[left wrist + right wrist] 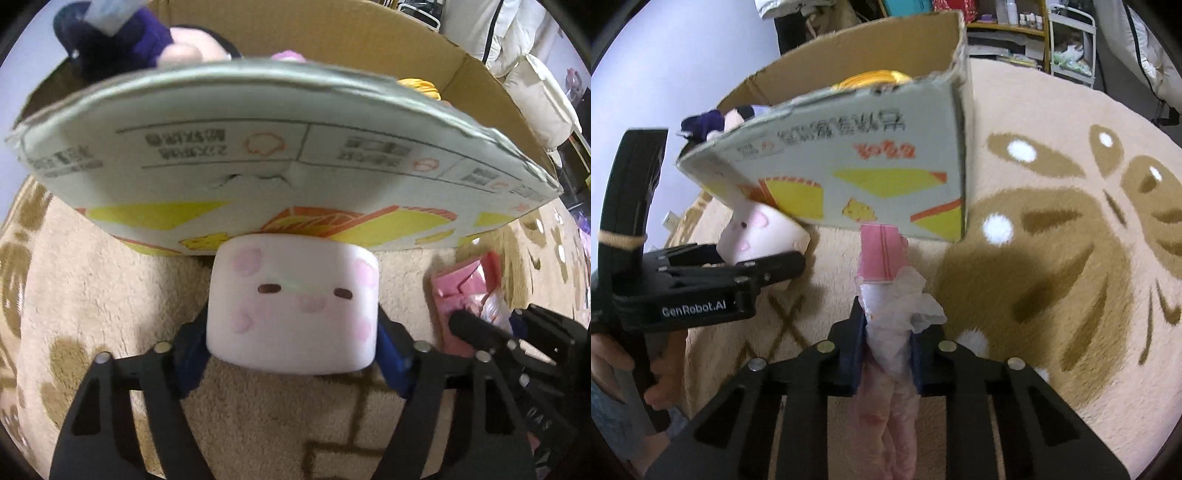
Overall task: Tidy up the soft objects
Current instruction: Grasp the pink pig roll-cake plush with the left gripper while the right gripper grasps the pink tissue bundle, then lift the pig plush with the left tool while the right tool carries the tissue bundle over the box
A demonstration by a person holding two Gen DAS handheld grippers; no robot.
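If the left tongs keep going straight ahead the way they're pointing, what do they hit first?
Most likely the printed front wall of the cardboard box. The left tongs are shut on the marshmallow plush, whose far edge already sits at or against that wall; exact depth is unclear.

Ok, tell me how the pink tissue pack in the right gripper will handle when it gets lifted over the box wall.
Probably floppy: the tissue pack is thin plastic, pinched narrow where the right gripper clamps it, and loose tissue spills out. It likely weighs little. The free end may sag or snag on the cardboard box edge it lies close to.
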